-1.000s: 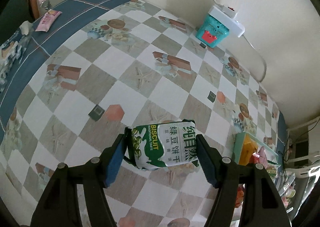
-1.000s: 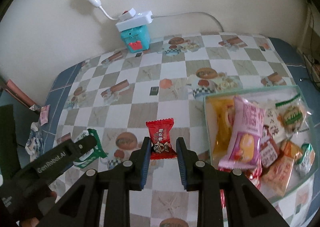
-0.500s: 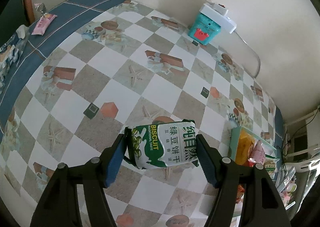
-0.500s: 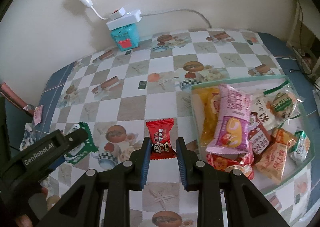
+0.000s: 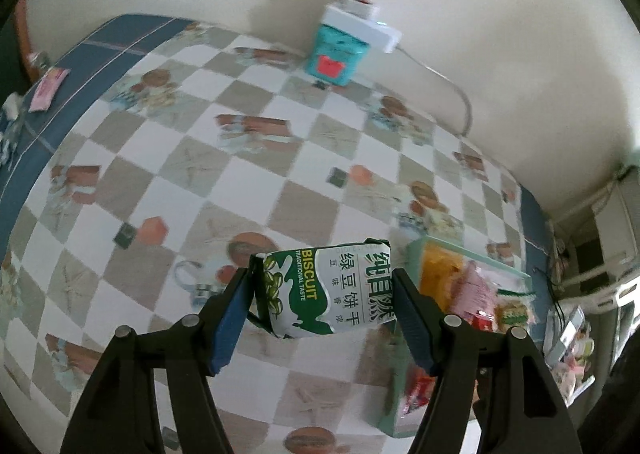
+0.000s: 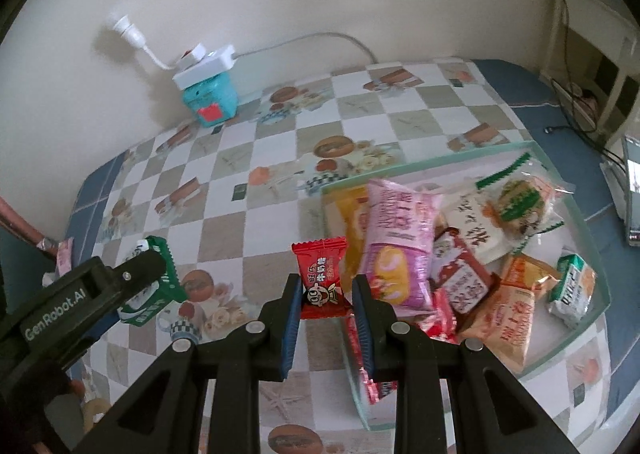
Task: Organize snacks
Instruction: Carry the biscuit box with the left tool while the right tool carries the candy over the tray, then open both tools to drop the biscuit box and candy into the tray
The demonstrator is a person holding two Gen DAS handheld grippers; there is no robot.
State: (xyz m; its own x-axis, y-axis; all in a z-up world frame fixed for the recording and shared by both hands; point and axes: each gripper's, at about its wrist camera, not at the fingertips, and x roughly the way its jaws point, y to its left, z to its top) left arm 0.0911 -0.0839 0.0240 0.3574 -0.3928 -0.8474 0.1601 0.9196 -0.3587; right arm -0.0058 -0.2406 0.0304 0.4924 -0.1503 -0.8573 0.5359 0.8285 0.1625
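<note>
**Both claws loaded, tray just ahead**

I have my right gripper (image 6: 326, 300) clamped on a red candy (image 6: 322, 280), pinched low on the wrapper so its top stands free above the pads. It hangs at the near edge of the glass tray (image 6: 584, 214), already heaped with packets, which I judge is where it goes. My left gripper (image 5: 322, 294) is closed across the ends of a green biscuit pack (image 5: 328, 290), carried sideways so its label faces the camera, above the checkered tablecloth (image 5: 200, 158) and just beside the tray's corner. Further back, by the wall, a teal box (image 6: 210, 104) props up a white power strip (image 6: 204, 64).
</note>
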